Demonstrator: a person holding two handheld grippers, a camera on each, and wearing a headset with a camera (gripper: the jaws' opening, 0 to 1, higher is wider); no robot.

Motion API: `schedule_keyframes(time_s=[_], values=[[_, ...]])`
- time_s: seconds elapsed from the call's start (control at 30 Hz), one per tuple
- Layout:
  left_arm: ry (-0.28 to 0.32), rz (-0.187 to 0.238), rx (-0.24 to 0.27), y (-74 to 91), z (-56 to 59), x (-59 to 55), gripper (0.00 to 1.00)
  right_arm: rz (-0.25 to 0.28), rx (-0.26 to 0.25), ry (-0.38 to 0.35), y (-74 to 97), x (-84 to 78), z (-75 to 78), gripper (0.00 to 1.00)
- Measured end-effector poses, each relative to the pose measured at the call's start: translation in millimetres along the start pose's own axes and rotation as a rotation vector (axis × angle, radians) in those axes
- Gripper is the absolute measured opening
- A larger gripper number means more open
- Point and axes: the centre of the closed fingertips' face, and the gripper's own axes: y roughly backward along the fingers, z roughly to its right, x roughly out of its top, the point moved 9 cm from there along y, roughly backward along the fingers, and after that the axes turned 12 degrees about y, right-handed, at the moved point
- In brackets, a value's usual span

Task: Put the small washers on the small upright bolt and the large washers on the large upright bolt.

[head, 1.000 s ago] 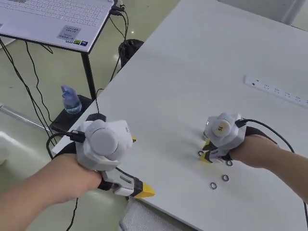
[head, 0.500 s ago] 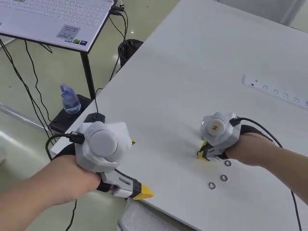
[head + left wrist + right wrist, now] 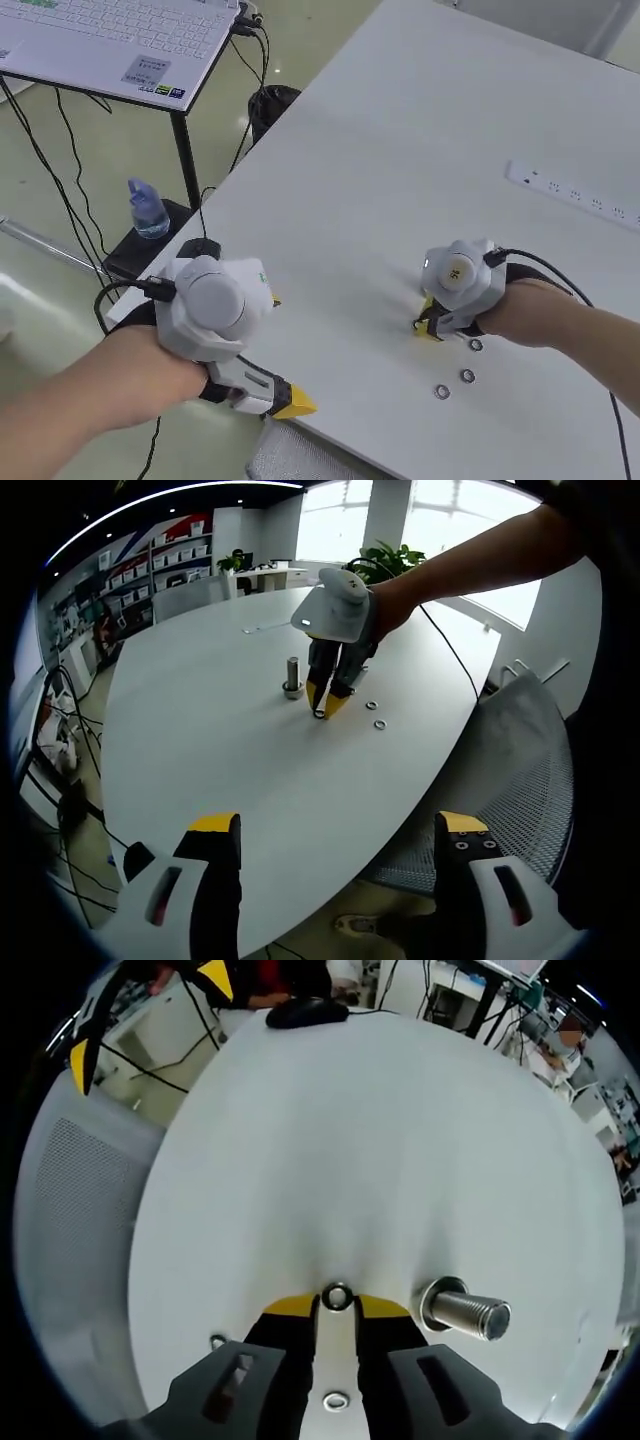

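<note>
My right gripper point(image 3: 337, 1305) is shut on a small metal washer point(image 3: 337, 1297), held just above the white table. Close beside it to the right stands an upright steel bolt point(image 3: 465, 1312) on its wide head. In the left gripper view the same bolt point(image 3: 292, 675) stands just left of the right gripper point(image 3: 326, 706), which points down with the washer point(image 3: 319, 714) at its tips. Three loose washers point(image 3: 467, 376) lie on the table by the right hand. My left gripper point(image 3: 337, 830) is open, holds nothing and hangs off the table's near edge point(image 3: 283, 350).
A white power strip point(image 3: 575, 188) lies at the table's far right. A laptop point(image 3: 110, 40) sits on a stand to the left, with cables, a bag and a water bottle point(image 3: 147, 208) on the floor below. A mesh chair point(image 3: 520, 770) stands by the table's edge.
</note>
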Motion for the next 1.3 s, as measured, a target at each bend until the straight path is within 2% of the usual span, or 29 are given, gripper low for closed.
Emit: schedule_keyframes(time_s=[0.1,0.47,0.67,0.83,1.0,1.1,1.3], values=[[-0.003,-0.001,0.001,-0.1,-1.1,0.9,0.78,-0.003,0.002,0.018,0.0,0.4,0.3,0.16],[-0.001,-0.01,-0.003,-2.4,0.2,-0.3,0.77,-0.041,-0.003,-0.032,-1.6,3.9,2.1,0.14],[-0.001,-0.009,-0.004,-2.7,0.9,-0.4,0.76,-0.073,-0.004,-0.024,-2.8,6.7,1.6,0.14],[0.001,-0.008,-0.001,-1.5,1.2,-1.4,0.76,-0.069,-0.007,-0.046,-2.5,5.6,2.4,0.14],[0.001,-0.012,0.004,0.6,1.1,-3.0,0.76,-0.031,0.005,-0.111,-1.4,3.9,2.2,0.13],[0.001,-0.01,0.007,2.2,1.4,-2.8,0.76,-0.031,0.007,-0.12,-0.6,2.9,1.1,0.13],[0.0,-0.007,0.012,1.7,1.5,-1.0,0.76,-0.028,0.002,-0.142,12.7,-1.1,-1.2,0.13]])
